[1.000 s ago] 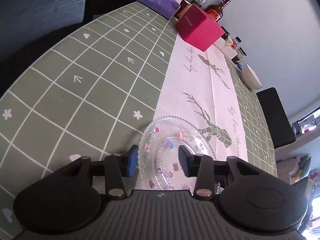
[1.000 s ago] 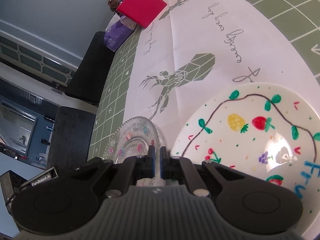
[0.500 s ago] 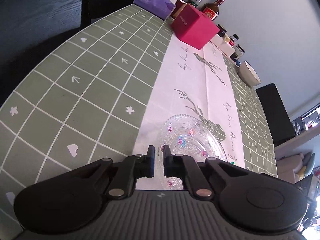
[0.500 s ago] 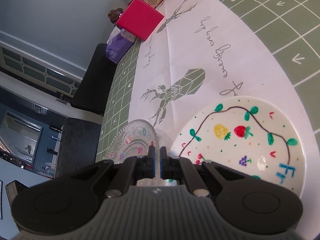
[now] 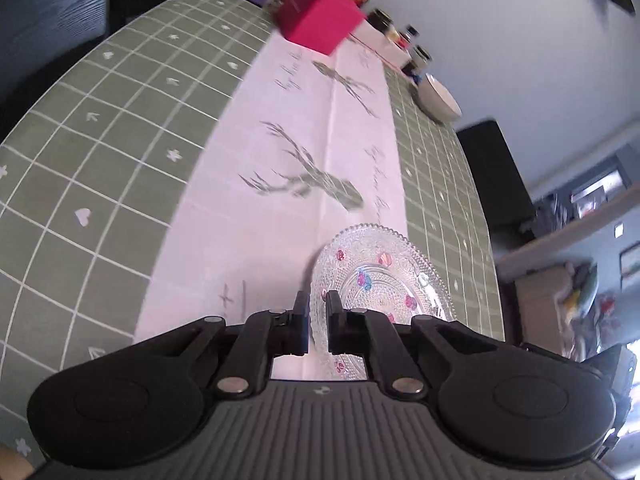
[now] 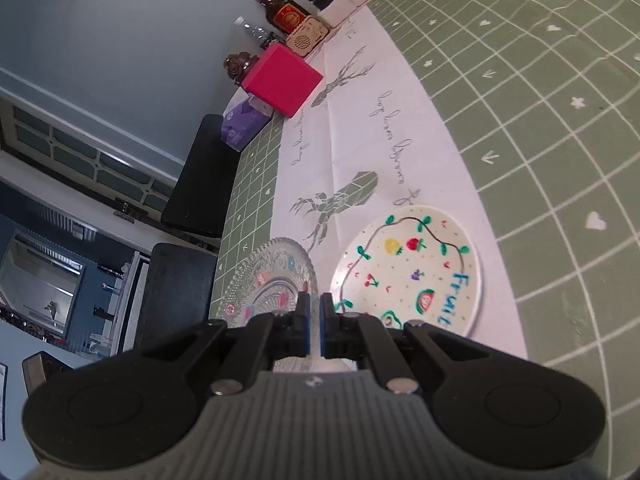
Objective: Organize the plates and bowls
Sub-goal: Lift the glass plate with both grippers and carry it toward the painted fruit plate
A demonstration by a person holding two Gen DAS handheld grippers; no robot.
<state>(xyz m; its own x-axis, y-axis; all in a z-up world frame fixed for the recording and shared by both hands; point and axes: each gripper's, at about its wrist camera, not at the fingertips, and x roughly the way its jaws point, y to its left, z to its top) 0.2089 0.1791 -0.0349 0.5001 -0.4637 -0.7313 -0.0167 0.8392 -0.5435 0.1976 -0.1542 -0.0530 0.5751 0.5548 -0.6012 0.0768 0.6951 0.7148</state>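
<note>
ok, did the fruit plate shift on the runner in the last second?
No. In the right wrist view the fruit plate still has its far rim just under the cursive lettering on the white runner. Only the camera has pulled back.

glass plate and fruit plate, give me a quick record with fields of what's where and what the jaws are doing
glass plate: clear, flower dots, rim clamped in left gripper, tilted off the cloth
fruit plate: white, painted fruit, lying flat on the runner, not held
left jaws: shut on glass plate rim
right gripper: jaws shut, nothing between them
plates: apart, side by side in the right wrist view
bowl: far end of the table, on the green cloth
pink box: far end of the runner
</note>
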